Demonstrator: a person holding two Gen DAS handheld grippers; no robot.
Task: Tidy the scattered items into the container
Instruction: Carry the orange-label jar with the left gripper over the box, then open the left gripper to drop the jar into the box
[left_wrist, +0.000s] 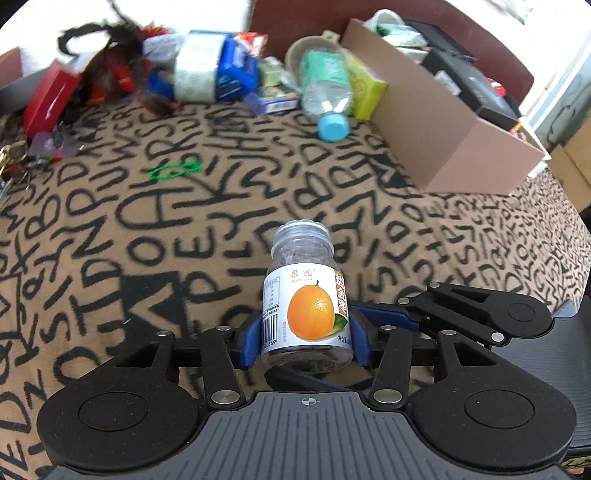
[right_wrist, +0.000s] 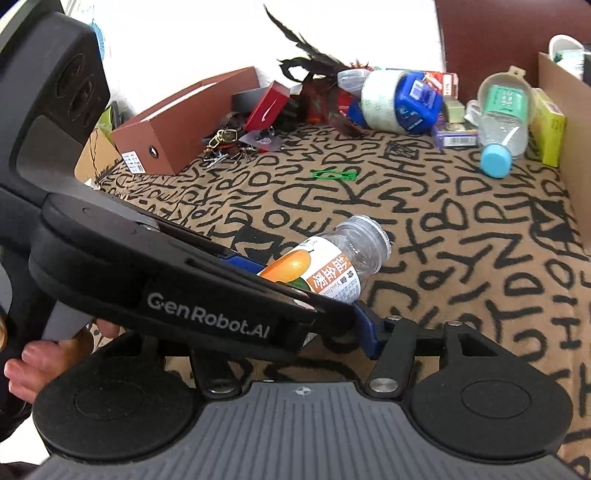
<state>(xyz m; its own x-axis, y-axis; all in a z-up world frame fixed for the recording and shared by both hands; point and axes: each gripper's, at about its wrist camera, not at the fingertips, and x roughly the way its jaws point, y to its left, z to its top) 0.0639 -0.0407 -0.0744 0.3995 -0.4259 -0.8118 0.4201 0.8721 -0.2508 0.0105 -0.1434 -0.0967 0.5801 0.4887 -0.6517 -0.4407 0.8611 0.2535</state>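
A clear plastic jar (left_wrist: 306, 295) with an orange-fruit label and no lid is held between the blue pads of my left gripper (left_wrist: 304, 341), which is shut on its lower half. In the right wrist view the same jar (right_wrist: 332, 264) sticks out tilted from the left gripper's body (right_wrist: 166, 280), just above the lettered cloth. My right gripper (right_wrist: 332, 332) sits close behind and under the left one; one blue finger (right_wrist: 369, 328) shows, the other is hidden. The cardboard box container (left_wrist: 443, 140) stands at the far right, holding dark items.
A pile lies along the back: a water bottle with a blue cap (left_wrist: 325, 96), a tape roll (left_wrist: 199, 74), a red box (left_wrist: 48, 99), black feathers (left_wrist: 114, 48), a green box (left_wrist: 365, 92). A green clip (left_wrist: 173, 170) lies mid-cloth. A brown box (right_wrist: 184, 125) stands far left.
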